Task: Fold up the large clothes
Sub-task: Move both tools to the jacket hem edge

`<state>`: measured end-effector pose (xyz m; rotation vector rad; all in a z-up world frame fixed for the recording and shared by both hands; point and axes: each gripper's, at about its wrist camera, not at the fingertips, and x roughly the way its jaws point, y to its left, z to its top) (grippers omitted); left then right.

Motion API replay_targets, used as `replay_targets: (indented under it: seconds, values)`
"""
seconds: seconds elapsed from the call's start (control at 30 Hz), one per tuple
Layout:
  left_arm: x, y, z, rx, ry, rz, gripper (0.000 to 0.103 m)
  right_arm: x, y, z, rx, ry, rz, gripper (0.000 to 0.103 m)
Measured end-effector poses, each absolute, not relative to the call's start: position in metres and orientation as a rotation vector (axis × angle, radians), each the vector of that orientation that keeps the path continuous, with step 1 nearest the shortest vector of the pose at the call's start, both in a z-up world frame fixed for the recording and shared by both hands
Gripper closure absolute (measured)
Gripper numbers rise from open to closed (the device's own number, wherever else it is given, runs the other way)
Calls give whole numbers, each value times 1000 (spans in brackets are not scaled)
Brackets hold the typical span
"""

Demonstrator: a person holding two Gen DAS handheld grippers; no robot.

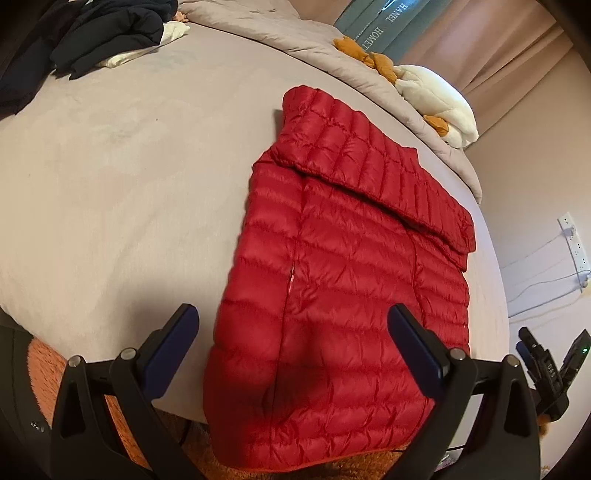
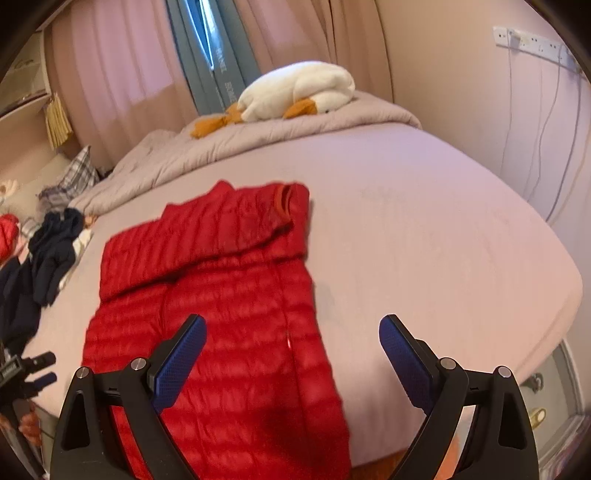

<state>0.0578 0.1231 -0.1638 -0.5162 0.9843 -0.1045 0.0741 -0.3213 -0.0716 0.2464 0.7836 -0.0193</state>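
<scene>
A red quilted puffer jacket lies flat on the bed, with a sleeve folded across its upper part and its hem hanging over the near edge. My left gripper hovers open above the jacket's lower half, holding nothing. In the right wrist view the same jacket spreads from the centre to the bottom left. My right gripper is open too, above the jacket's right edge, with its right finger over bare sheet. The other gripper shows at the far right of the left wrist view.
The bed sheet is pale grey. A heap of dark clothes lies at its far left corner. A white and orange plush toy rests on a rumpled duvet by the curtains. Cables and a socket strip run along the right wall.
</scene>
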Motion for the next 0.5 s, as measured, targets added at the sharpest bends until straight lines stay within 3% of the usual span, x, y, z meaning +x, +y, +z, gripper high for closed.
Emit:
replay_targets:
  seconds: [0.5]
  values:
    - [31,106,-195,-495,1044,-169,3,38,-320,-110,263,873,14,9]
